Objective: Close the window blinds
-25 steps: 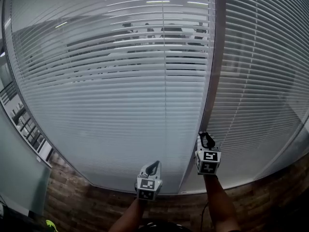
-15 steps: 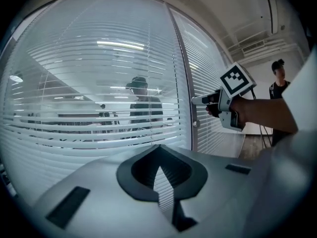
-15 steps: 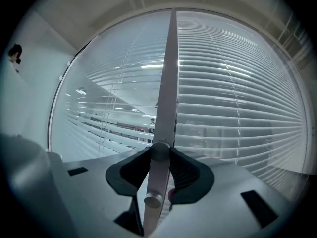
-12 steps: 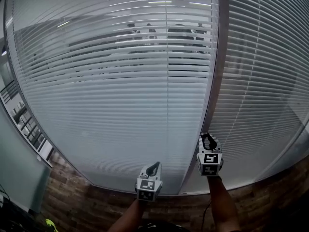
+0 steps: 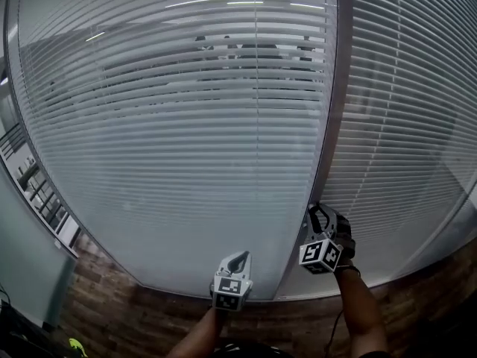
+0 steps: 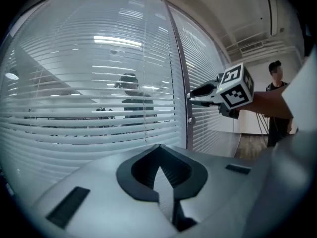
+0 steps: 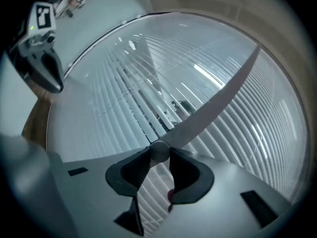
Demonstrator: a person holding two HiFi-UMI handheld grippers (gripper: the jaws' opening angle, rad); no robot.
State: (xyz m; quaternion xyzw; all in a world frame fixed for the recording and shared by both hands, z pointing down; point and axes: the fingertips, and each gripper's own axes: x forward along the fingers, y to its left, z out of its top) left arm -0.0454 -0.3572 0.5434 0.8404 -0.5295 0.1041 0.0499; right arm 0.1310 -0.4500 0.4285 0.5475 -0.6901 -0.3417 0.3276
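White slatted blinds (image 5: 179, 133) hang behind glass, with the slats part-tilted and dark gaps showing people beyond. A grey upright frame post (image 5: 333, 110) divides them from a second blind (image 5: 410, 118). My right gripper (image 5: 319, 213) is at that post, rolled to one side. In the right gripper view it (image 7: 159, 155) is shut on a small round knob (image 7: 159, 150) on the post. My left gripper (image 5: 237, 256) hovers lower left in front of the glass. Its jaws (image 6: 159, 151) are shut with nothing between them.
Below the window runs a sill, with wood-patterned floor (image 5: 119, 308) beneath. A frosted glass panel (image 5: 22, 252) stands at the left. A person (image 6: 276, 100) stands far off to the right in the left gripper view.
My right gripper has rolled about its own line while gripping the knob, so its marker cube now sits tilted. The dark gaps between the slats look slightly narrower. The left gripper has barely moved.
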